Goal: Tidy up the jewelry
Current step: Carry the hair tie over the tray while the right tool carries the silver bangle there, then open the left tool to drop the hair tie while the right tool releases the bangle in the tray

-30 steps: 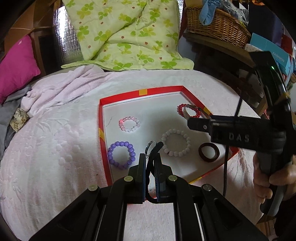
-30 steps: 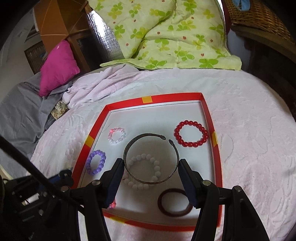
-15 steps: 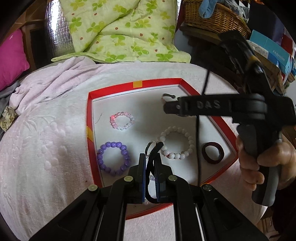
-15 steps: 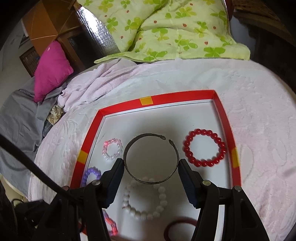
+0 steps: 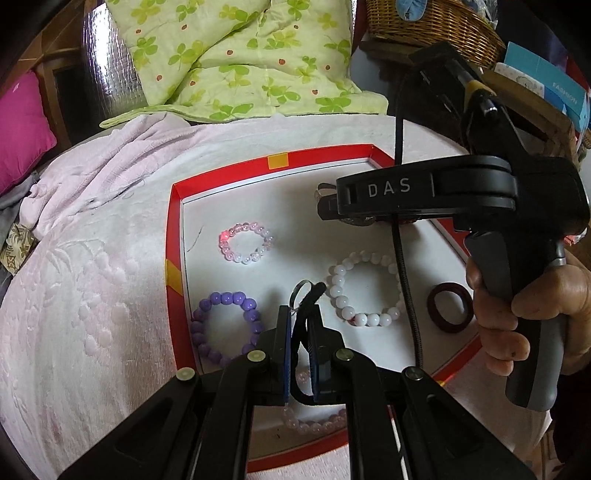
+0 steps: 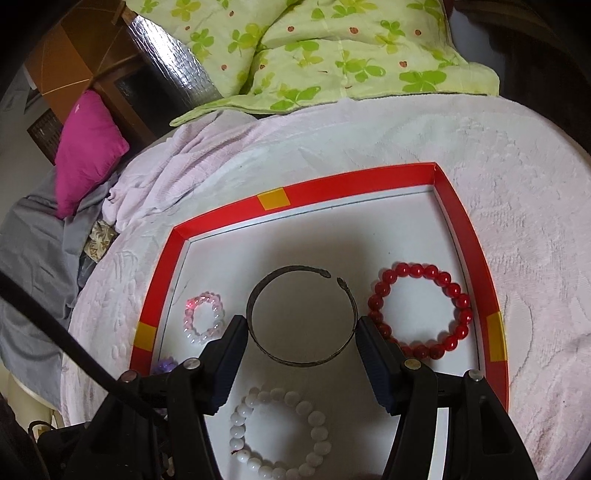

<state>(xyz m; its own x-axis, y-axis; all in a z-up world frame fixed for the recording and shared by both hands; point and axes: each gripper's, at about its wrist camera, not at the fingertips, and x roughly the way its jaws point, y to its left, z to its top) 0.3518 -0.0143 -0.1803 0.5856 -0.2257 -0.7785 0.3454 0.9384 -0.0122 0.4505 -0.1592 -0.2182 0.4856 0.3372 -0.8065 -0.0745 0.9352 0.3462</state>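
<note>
A red-rimmed white tray (image 5: 173, 229) (image 6: 332, 188) lies on the pink blanket. It holds a pink bead bracelet (image 5: 245, 242) (image 6: 205, 314), a purple one (image 5: 223, 325), a white one (image 5: 364, 291) (image 6: 277, 432), a red one (image 6: 421, 312) and a dark brown ring (image 5: 448, 306). My left gripper (image 5: 301, 325) is shut on a black cord with a small metal ring (image 5: 303, 291), above the tray's near side. My right gripper (image 6: 301, 339) is shut on an open metal bangle (image 6: 301, 314), held flat over the tray's far middle.
A green clover quilt (image 5: 240, 59) (image 6: 332, 48) lies behind the tray. A magenta cushion (image 6: 86, 147) is at the left. A wicker basket (image 5: 428, 22) and boxes stand at the back right. A loose pale bead strand (image 5: 314, 424) lies under my left gripper.
My right gripper has carried the bangle farther into the tray, next to the red bracelet. My left gripper has kept its hold and shifted slightly.
</note>
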